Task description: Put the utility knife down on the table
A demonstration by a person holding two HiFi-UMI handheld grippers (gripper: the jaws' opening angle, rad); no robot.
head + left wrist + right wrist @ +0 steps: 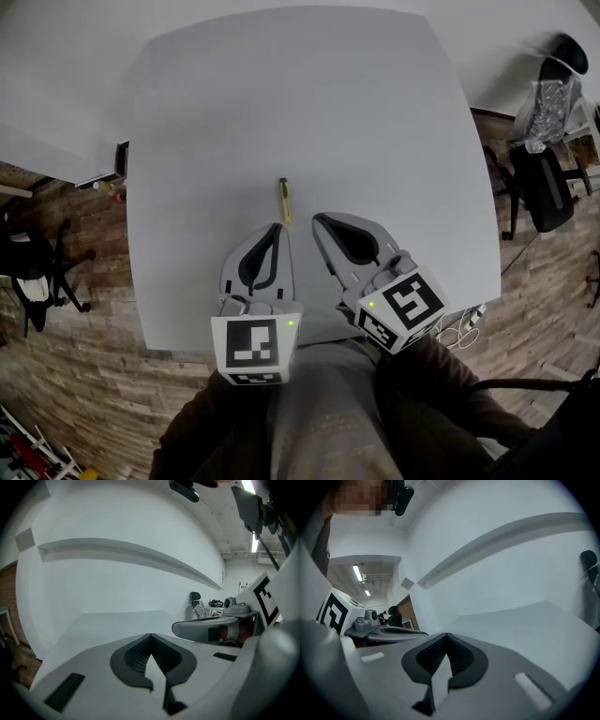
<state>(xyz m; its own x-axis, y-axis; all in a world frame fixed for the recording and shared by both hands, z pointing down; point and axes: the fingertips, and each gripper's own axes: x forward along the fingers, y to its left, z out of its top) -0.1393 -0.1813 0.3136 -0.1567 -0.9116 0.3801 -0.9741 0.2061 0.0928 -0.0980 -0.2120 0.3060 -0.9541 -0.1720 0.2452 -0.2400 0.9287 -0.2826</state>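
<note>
while one utility knife (283, 200) lies on the table (375, 112), left gripper (277, 228) and right gripper (320, 220) are clenched empty.

The left gripper (278, 228) and right gripper (320, 219) have pale grey, tapering shells lined with dark ribbed pads (136, 656). Each carries a cube (253, 345) of black-and-white square markers with a small green light (292, 323). The person wears dark brown sleeves (199, 427).
</note>
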